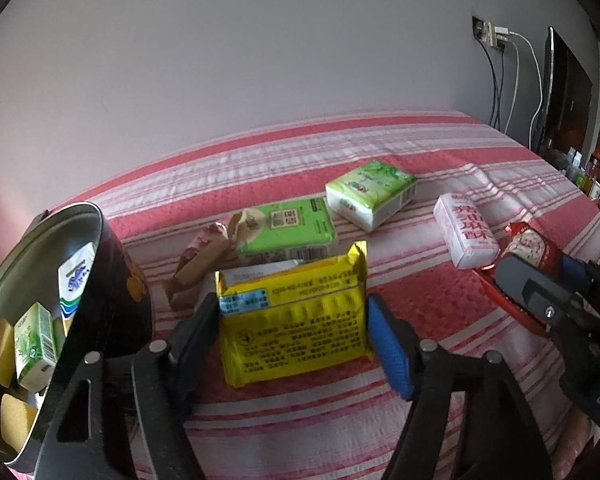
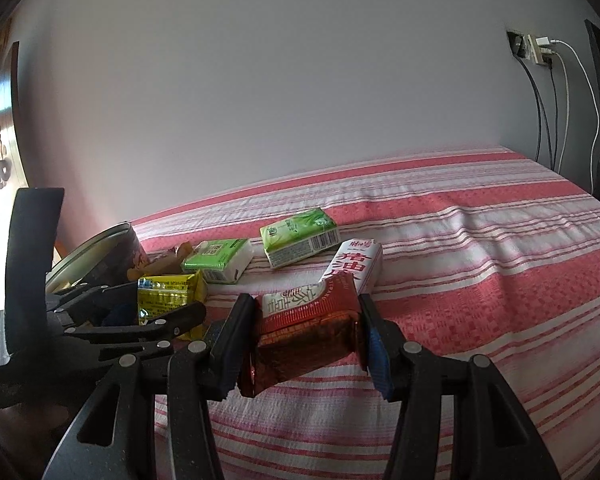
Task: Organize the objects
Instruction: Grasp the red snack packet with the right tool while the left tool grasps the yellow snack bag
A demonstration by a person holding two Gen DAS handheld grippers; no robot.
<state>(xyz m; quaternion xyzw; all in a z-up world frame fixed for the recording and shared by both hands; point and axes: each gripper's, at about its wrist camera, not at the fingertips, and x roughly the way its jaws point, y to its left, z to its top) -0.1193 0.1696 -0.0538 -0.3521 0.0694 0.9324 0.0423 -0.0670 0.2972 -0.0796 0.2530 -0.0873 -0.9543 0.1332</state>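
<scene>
Between the left gripper's [image 1: 294, 336] fingers [image 1: 388, 346] sits the yellow packet [image 1: 296, 328]

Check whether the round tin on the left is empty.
No, the round tin holds a green carton and yellow blocks in the left wrist view.

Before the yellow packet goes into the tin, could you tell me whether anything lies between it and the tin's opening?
Nothing visible does. The yellow packet sits between the left tool's pads, and the tin stands just to its left, rim tilted and open. Inside the tin lie small cartons and yellow blocks, with room left.
</scene>
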